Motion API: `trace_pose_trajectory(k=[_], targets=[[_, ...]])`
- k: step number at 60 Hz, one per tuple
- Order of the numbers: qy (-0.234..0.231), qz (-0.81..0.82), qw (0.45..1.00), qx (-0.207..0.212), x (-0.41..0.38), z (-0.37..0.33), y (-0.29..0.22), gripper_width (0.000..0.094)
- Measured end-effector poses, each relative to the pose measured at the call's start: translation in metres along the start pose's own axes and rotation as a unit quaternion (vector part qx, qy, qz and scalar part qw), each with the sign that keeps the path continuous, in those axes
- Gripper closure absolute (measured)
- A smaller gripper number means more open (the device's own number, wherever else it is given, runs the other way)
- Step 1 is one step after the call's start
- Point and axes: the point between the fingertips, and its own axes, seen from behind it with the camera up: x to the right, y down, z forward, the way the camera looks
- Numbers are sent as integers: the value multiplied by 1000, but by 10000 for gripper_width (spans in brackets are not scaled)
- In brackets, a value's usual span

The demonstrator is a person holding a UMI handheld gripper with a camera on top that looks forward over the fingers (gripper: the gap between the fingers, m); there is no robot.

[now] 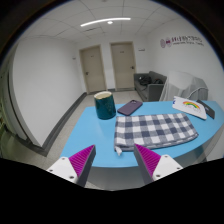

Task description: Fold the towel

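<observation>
A black-and-white checked towel [152, 128] lies spread flat on the blue table [95, 130], just ahead of my fingers and a little to the right. One corner of it hangs near the table's front edge, close to my right finger. My gripper [113, 160] is open and empty, held above the table's near edge. Its magenta pads [80, 159] stand wide apart with nothing between them.
A dark green mug [104, 104] stands beyond the towel at the left. A dark tablet [129, 107] lies beside it. A white plate with colourful items [189, 105] sits at the far right. Doors and a grey sofa are at the back of the room.
</observation>
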Motion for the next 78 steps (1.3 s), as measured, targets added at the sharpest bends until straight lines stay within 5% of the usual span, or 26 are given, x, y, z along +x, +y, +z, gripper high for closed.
trace_pose_trajectory(k=[8, 20, 27, 29, 30, 32, 33, 37, 48, 55, 61, 67, 73, 78], targets=[[23, -42, 998, 28, 10, 70, -13, 149], [9, -89, 996, 12, 13, 134, 4, 216], [-5, -110, 994, 16, 16, 138, 2, 447], [-4, -115, 993, 17, 21, 137, 1, 611], [-2, -120, 993, 19, 23, 137, 0, 599], [9, -132, 991, 23, 31, 138, -2, 723], [18, -136, 990, 26, 36, 139, -2, 846], [23, -130, 991, 36, 34, 138, -4, 891], [-3, -88, 994, 65, 38, 113, -45, 922], [41, -40, 990, 132, 99, 66, -120, 916], [107, -20, 984, 144, 189, 42, -145, 906], [180, -31, 979, 95, 273, 47, -116, 904], [191, 1, 981, 17, 318, 70, -58, 875], [179, 27, 983, -24, 323, 79, -28, 684]])
